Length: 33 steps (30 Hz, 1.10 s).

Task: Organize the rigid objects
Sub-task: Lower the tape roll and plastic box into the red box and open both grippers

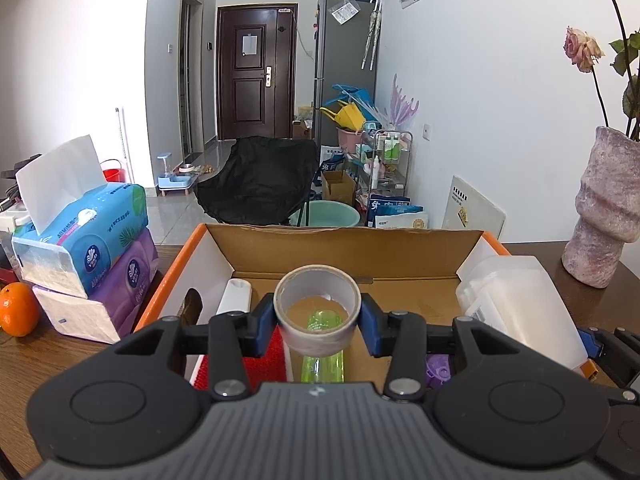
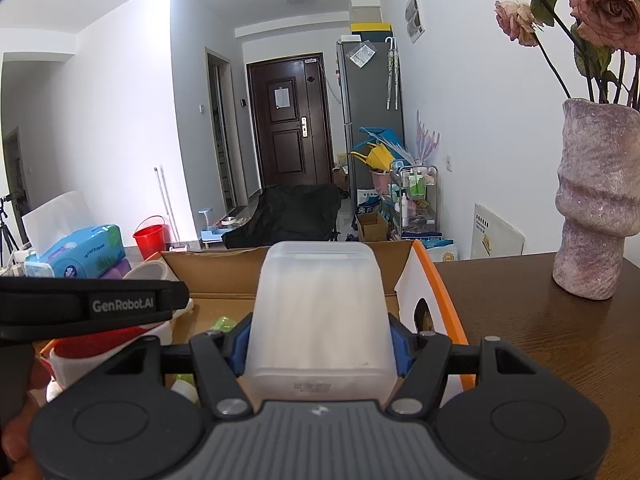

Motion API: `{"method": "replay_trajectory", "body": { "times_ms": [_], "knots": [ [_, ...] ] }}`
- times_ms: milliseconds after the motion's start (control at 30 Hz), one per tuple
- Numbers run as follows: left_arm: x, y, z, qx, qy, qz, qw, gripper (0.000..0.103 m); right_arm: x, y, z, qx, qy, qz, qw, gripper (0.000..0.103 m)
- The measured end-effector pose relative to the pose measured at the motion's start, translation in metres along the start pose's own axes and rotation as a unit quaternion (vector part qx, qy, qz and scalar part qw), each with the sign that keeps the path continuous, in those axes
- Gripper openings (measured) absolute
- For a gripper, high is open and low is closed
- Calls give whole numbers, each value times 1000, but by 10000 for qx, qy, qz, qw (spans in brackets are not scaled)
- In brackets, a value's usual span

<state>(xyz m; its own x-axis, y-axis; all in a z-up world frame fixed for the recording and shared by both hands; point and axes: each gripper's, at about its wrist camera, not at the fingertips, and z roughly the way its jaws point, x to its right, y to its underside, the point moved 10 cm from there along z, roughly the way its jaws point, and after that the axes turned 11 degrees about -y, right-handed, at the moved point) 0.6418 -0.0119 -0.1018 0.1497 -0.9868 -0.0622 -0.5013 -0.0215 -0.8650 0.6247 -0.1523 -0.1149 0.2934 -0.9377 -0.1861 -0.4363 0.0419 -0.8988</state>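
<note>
The left tool (image 1: 318, 316) is closed on a grey tape roll (image 1: 317, 307), its blue pads pressing the roll's outer wall from either side. The roll sits at the centre of the left wrist view, its open core turned up toward the camera, held above the inside of the cardboard box (image 1: 344, 246) with orange-edged flaps. Through the core and just below the roll a green translucent bottle (image 1: 323, 366) shows on the box floor. A red textured item (image 1: 262, 356) lies to the lower left of the roll, a white cylinder (image 1: 236, 296) to its left, and a purple piece (image 1: 438, 372) to the lower right.

The right tool (image 2: 318, 344) grips a frosted plastic container (image 2: 320, 312), blue pads against both of its side walls. The container fills the centre of the right wrist view and is held over the right part of the box (image 2: 436, 280); in the left wrist view it appears at the right, against the box's right wall.

The box rests on a dark wooden tabletop (image 2: 540, 332). A stack of tissue packs (image 1: 86, 256) and an orange (image 1: 18, 310) stand at the left of the left wrist view; a pink textured vase (image 2: 596, 200) with dried roses stands at the right.
</note>
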Motion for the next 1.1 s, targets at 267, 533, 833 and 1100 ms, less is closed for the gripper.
{"method": "replay_trajectory", "body": {
  "times_ms": [267, 533, 833, 1100],
  "knots": [
    [-11, 1, 2, -107, -228, -134, 9996, 86, 6, 0, 4, -127, 131, 13, 9998, 74],
    [-28, -2, 4, -125, -444, -352, 9983, 103, 11, 0, 1, -93, 288, 12, 9995, 103],
    [-28, -1, 3, -125, -472, -357, 9982, 103, 11, 1, -1, -92, 292, 25, 9995, 103],
    [-33, -1, 0, -148, -485, -392, 9979, 103, 13, 0, -4, -79, 328, 48, 9994, 103]
  ]
}}
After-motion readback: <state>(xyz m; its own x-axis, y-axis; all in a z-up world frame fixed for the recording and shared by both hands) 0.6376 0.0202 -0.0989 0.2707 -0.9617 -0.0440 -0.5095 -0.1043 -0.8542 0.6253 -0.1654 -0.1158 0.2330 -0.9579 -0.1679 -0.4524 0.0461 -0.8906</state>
